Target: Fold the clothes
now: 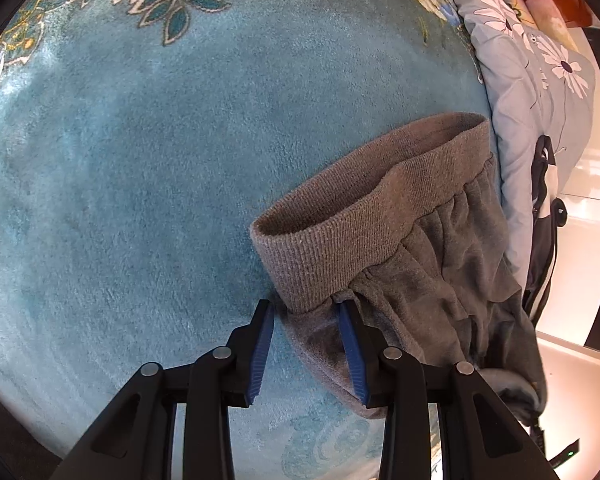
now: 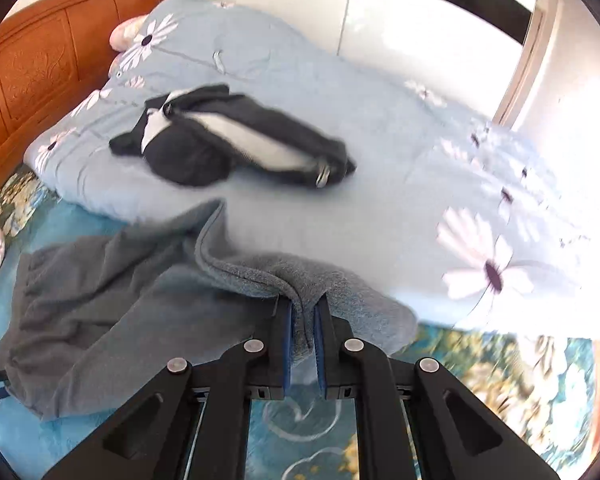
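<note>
Grey fleece trousers with a ribbed waistband (image 1: pixel 380 216) lying on the teal plush bedspread (image 1: pixel 140 180), beside a pale blue daisy-print quilt (image 2: pixel 340 208); left gripper (image 1: pixel 306 312) spread astride the waistband's corner, right gripper (image 2: pixel 303 312) pinching a raised fold of the trousers.

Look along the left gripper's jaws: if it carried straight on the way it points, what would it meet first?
Most likely the grey trousers: the left gripper has open jaws straddling their edge just below the ribbed cuff, with the teal blanket underneath. Depth is hard to judge.
</note>
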`<state>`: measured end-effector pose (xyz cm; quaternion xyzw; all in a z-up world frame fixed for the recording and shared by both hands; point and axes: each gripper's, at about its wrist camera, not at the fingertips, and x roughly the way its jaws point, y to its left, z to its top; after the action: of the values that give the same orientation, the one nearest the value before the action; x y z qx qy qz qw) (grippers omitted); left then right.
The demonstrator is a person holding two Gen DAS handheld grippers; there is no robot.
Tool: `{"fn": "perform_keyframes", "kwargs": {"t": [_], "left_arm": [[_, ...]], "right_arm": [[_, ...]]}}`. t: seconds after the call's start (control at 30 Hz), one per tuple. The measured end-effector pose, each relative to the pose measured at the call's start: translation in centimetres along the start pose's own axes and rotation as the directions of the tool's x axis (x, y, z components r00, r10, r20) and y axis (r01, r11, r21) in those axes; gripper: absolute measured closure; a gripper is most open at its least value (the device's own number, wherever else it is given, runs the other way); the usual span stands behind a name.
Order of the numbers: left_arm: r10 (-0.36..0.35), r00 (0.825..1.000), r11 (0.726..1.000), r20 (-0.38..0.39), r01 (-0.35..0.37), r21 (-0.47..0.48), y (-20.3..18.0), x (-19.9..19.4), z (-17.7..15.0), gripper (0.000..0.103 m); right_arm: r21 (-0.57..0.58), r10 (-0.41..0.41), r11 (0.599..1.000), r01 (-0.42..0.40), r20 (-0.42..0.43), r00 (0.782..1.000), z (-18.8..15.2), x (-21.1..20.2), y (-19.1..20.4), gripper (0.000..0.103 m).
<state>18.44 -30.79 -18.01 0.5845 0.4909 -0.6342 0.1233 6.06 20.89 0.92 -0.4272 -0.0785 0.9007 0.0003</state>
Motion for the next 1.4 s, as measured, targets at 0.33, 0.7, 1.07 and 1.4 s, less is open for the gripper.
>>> {"fn": "perform_keyframes", "kwargs": {"t": [0.33,0.7,1.07,1.4], "left_arm": [[-0.007,1.000,1.000,-0.029,0.007,0.007,-1.7,0.6,-0.5,0.065],[-0.033,0.999,0.996,-0.043,0.029,-0.085,-1.3,1.8,-0.1,0.063],[-0.084,0.995,0.989,-0.045,0.078,-0.125,-1.8,0.9,1.2,0.062],[-0.115,0.992,0.981,-0.044,0.106,-0.165,0.0,0.8,1.7,0.062]], "right_arm": [[0.140,0.033,0.990,-0.014,-0.135,0.990,7.8,6.7,-3.5,0.087],[0.238,0.311,0.927,-0.290,-0.059,0.948,1.8,5.1,0.2,0.057],[0.696,0.327,0.690,-0.199,-0.055,0.943,4.6,13.7,0.8,0.052],[0.757,0.409,0.602,-0.254,-0.020,0.912,0.0,11.8,-3.4,0.097]]}}
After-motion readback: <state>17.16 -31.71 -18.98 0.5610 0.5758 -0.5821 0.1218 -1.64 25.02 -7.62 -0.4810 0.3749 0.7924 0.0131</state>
